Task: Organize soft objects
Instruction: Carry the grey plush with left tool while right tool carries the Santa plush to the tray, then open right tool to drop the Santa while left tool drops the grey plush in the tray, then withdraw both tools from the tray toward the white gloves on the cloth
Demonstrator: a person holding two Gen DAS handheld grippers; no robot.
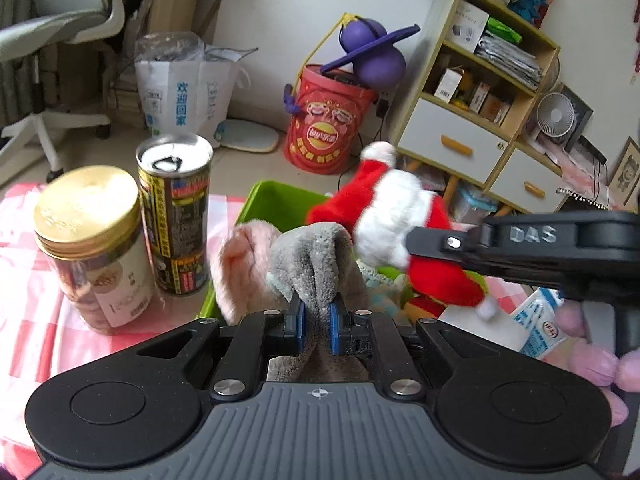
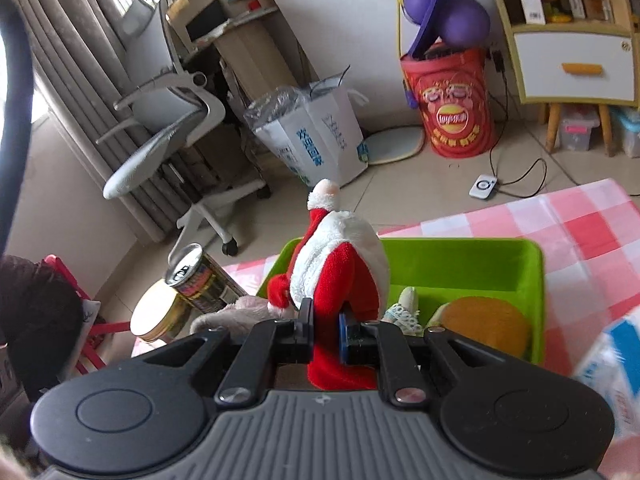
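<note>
My left gripper [image 1: 316,320] is shut on a grey plush cloth [image 1: 316,256], held over the near edge of the green bin [image 1: 276,200]; a pink plush piece [image 1: 244,264] hangs beside it. My right gripper [image 2: 325,330] is shut on a red and white Santa plush [image 2: 340,260], held above the green bin [image 2: 460,260]. The Santa plush [image 1: 392,216] and the right gripper's arm also show in the left wrist view, over the bin. In the bin lie an orange round soft item [image 2: 486,326] and a lace-trimmed item [image 2: 404,312].
A gold-lidded jar [image 1: 92,248] and a drink can [image 1: 176,216] stand left of the bin on the pink checked cloth [image 2: 580,232]. A tissue pack [image 1: 540,328] and a pink plush [image 1: 592,360] lie at the right. Beyond the table: an office chair, a paper bag, a red Lay's barrel, a shelf unit.
</note>
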